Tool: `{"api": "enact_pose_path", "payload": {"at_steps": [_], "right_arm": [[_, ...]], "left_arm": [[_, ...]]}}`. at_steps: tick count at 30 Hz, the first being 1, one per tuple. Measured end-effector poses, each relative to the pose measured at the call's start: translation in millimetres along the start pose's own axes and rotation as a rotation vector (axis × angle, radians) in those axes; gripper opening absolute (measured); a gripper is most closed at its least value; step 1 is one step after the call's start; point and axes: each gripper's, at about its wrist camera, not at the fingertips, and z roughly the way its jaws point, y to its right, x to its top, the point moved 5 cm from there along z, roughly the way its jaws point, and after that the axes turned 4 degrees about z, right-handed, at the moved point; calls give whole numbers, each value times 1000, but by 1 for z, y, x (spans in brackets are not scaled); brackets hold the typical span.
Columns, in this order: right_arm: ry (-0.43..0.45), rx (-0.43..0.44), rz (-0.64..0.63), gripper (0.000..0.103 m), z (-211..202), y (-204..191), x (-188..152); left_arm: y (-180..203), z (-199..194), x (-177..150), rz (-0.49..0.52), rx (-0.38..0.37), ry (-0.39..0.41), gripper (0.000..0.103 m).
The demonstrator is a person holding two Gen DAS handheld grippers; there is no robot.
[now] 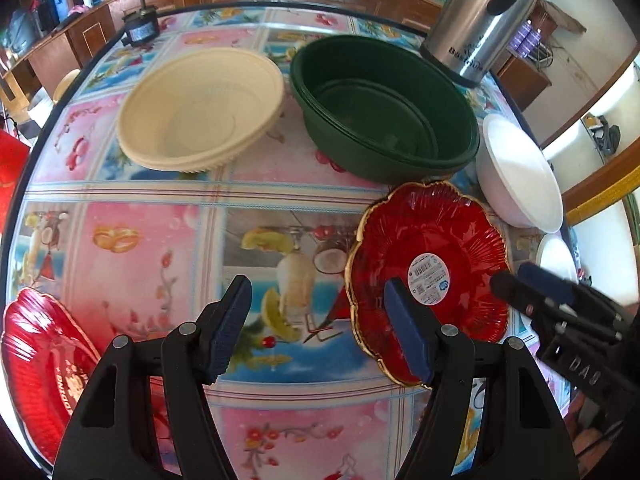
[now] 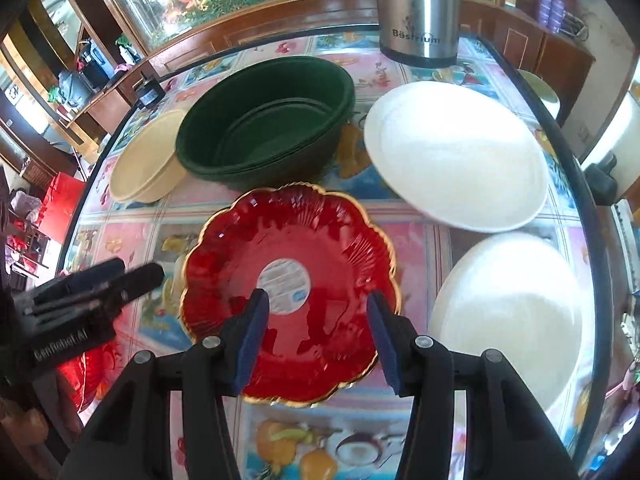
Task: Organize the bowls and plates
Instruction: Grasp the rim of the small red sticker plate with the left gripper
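Red plate right under the right hand-held gripper

Glassy worktop (image 2: 400, 248) carried stacked green bowls (image 2: 264, 136), cream bowls (image 1: 200, 108) and white bowls (image 2: 456, 152) at the back. Nearer sat a gold-rimmed red plate (image 2: 292, 292). Right hand-held gripper (image 2: 316, 332) hovered over it, partly open, empty. Left hand-held gripper (image 1: 320, 328) was wider open, empty, just beside it.

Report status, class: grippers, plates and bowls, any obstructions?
Left gripper open, empty. Right gripper open above red plate. Green bowls nested. Nothing blocking.

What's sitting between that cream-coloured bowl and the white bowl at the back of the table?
The dark green bowl sits between the cream bowl and the white bowl, clearest in the right wrist view.
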Motion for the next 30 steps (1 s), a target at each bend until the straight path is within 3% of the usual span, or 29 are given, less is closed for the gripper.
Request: {"api": "enact_pose_path", "payload": {"at_steps": [15,20,27,28,29,30], "right_arm": [[-124,86,32,51,30,31,10],[-120,90,30,49,28,34,10],[-129,102,28,30,32,36,12],[-128,99,29,24,32,37,12],[-127,98,30,13,32,37,12],[-130,103,31,8,33,37,11]], "left_arm": [[16,26,-4,3,-12,-82,69],[20,32,-2,12,-4,-95,69],[29,44,-1,19,-5,-120,69],[29,45,0,18,-13,-116,67],[29,45,0,21,-12,-112,53],[30,46,-1,28,-10,-116,44]]}}
